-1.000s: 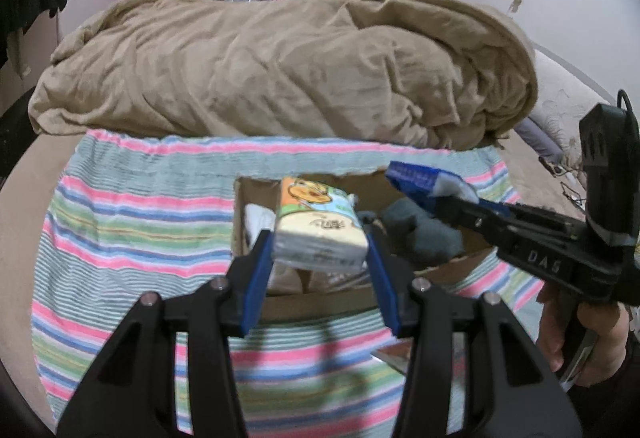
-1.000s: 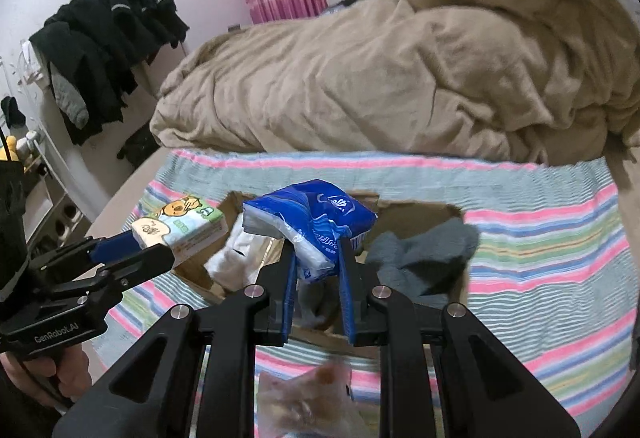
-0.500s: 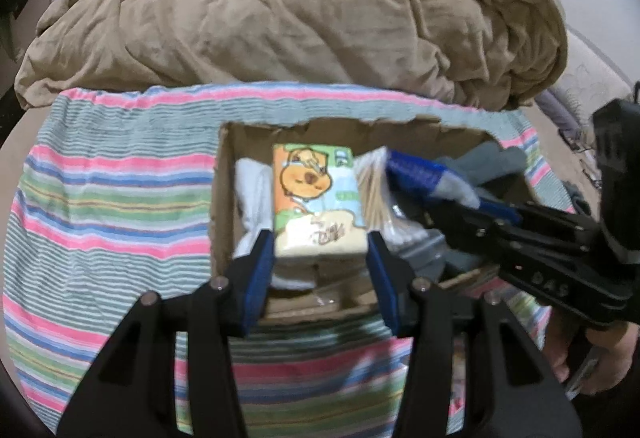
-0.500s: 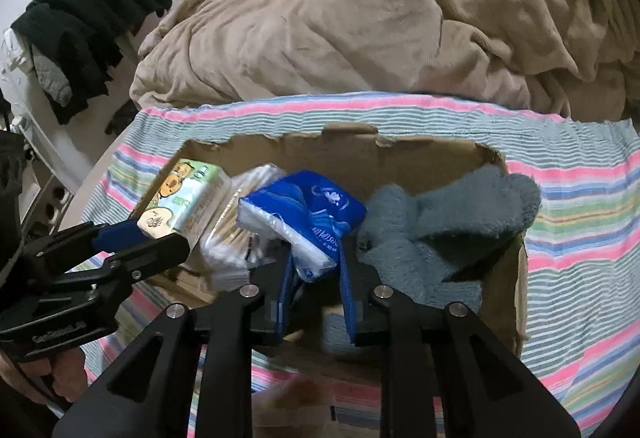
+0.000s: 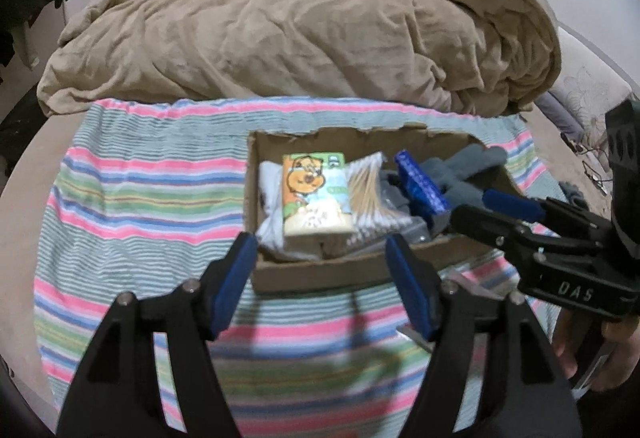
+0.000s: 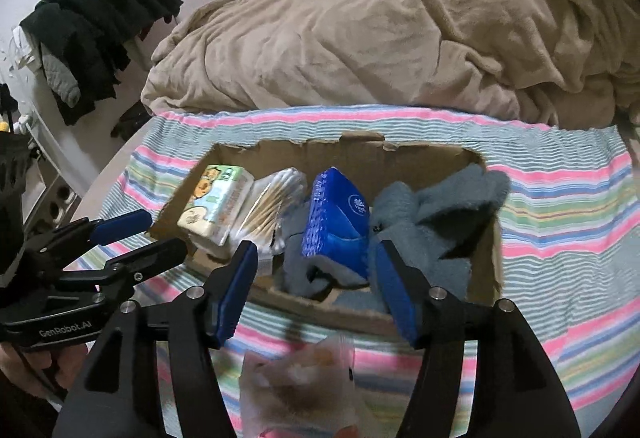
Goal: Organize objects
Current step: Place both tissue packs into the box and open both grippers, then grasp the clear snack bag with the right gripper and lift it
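"DAS" right gripper (image 5: 496, 218); "GenRobot.AI" left gripper (image 6: 136, 234)

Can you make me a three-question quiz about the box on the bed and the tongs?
1. Where is the cartoon tissue pack?
A. inside the cardboard box
B. on the beige blanket
C. in the left tongs

2. What colour is the pack beside the grey sock?
A. red
B. blue
C. yellow

3. How are the left tongs and right tongs?
A. both gripping
B. one gripping
C. both open, empty

Answers: 1 A, it lies among the box's contents. 2 B, its wrapper is blue. 3 C, nothing sits between either pair of pads.
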Demonstrator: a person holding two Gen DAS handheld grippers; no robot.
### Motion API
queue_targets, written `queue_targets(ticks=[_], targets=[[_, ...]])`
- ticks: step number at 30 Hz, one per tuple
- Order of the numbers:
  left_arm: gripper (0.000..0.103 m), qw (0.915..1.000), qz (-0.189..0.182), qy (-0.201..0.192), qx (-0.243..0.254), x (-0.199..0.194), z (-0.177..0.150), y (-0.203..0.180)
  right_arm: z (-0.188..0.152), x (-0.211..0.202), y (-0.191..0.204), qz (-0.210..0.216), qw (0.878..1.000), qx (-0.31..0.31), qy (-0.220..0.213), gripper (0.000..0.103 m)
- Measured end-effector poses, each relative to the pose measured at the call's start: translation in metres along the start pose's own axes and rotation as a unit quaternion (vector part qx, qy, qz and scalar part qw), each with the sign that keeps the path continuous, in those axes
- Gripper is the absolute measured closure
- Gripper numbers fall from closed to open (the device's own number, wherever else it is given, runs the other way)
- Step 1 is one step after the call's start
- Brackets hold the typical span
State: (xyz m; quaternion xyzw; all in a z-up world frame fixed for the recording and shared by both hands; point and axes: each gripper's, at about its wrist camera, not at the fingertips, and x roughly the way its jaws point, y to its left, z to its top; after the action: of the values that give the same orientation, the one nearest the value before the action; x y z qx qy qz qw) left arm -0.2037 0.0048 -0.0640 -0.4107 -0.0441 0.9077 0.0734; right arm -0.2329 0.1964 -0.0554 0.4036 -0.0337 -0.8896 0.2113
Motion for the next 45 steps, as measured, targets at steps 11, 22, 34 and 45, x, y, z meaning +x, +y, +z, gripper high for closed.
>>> queue_targets(ticks=[11,22,34,45], targets=[[0.029,0.9990,-0.017,-0.040,-0.008,-0.071,-0.013,-0.007,-0.007,-0.052,0.017,-0.011,1.000,-0.008,-0.028,0.026],[0.028,0.9983,-0.023,-0.053,-0.010,-0.119,-0.040,-0.016,-0.030,-0.097,0.031,-0.020,0.999,-0.013,-0.038,0.026],[0.028,0.9990,-0.022,-0.030,-0.025,-0.117,-0.072,-0.010,-0.059,-0.109,0.034,-0.020,0.999,-0.013,-0.031,0.026],[0.022,0.9992,-0.010,0.012,-0.038,-0.078,-0.092,-0.003,-0.092,-0.062,0.020,-0.035,0.999,-0.007,0.027,0.026]])
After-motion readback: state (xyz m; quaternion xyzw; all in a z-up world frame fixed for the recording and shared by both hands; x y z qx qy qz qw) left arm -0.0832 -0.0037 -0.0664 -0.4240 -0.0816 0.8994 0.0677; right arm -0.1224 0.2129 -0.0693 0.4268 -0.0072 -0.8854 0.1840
